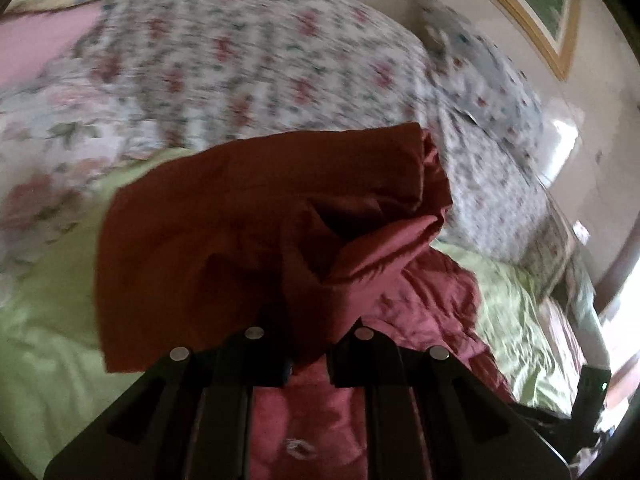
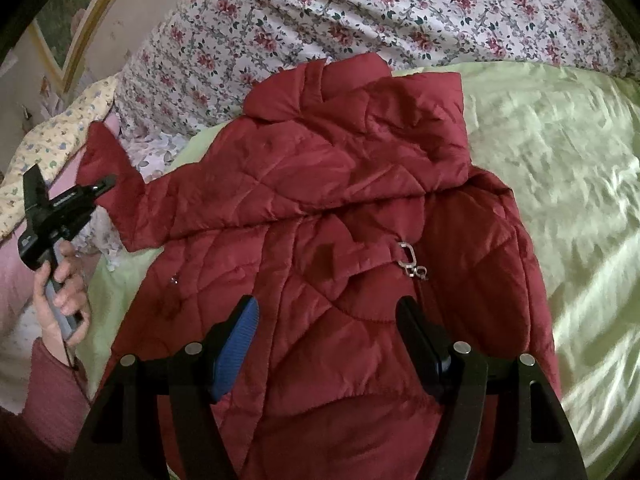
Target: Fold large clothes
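We have the red quilted jacket [image 2: 320,216] spread on the green sheet [image 2: 560,184], folding barely begun. Our left gripper [image 2: 106,184] pinches a sleeve [image 2: 108,168], lifted out left; our right gripper [image 2: 328,336] hovers wide, empty, above the hem. Open sheet lies right; the flowered quilt [image 2: 360,12] crowds the collar.

A bed covered with a light green sheet [image 2: 540,168] carries a red quilted jacket [image 2: 340,208] spread flat across it. A flowered quilt [image 2: 360,12] lies bunched along the bed's far side, touching the jacket's collar.
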`<state>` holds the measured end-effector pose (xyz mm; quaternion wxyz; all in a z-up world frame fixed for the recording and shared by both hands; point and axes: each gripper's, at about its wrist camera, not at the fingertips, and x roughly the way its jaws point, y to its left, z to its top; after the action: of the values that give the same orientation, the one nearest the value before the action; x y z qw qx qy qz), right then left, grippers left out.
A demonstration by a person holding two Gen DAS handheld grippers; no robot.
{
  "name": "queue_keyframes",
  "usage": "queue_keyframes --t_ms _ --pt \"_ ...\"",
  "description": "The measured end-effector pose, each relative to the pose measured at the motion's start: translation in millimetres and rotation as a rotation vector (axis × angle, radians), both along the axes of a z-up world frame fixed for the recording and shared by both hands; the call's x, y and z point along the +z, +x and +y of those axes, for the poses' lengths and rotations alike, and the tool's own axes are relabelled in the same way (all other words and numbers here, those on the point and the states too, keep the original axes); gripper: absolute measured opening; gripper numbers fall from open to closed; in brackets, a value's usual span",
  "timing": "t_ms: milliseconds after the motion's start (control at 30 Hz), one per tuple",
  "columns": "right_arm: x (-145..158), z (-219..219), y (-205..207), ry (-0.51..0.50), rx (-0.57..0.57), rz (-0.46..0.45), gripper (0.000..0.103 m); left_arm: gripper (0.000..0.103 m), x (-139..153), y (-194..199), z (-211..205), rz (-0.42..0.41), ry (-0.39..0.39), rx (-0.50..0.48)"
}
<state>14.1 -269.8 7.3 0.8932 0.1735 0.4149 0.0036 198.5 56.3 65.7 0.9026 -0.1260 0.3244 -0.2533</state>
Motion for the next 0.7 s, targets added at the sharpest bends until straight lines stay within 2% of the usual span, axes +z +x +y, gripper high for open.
queue_keyframes --t_ms 167,433,700 --pt "9.5 -11.8 11.6 0.039 -0.006 -0.023 0.073 0.01 -7.4 -1.8 -57.1 0.013 0.028 -0.078" --pt "16.1 -26.9 43.5 0.108 -0.002 -0.041 0.073 0.01 -34.1 -3.5 -135.6 0.044 0.128 -0.143" --pt "19.3 -49.7 98.9 0.273 0.0 -0.098 0.074 0.01 -66.5 -7.7 -176.8 0.105 0.163 -0.212"
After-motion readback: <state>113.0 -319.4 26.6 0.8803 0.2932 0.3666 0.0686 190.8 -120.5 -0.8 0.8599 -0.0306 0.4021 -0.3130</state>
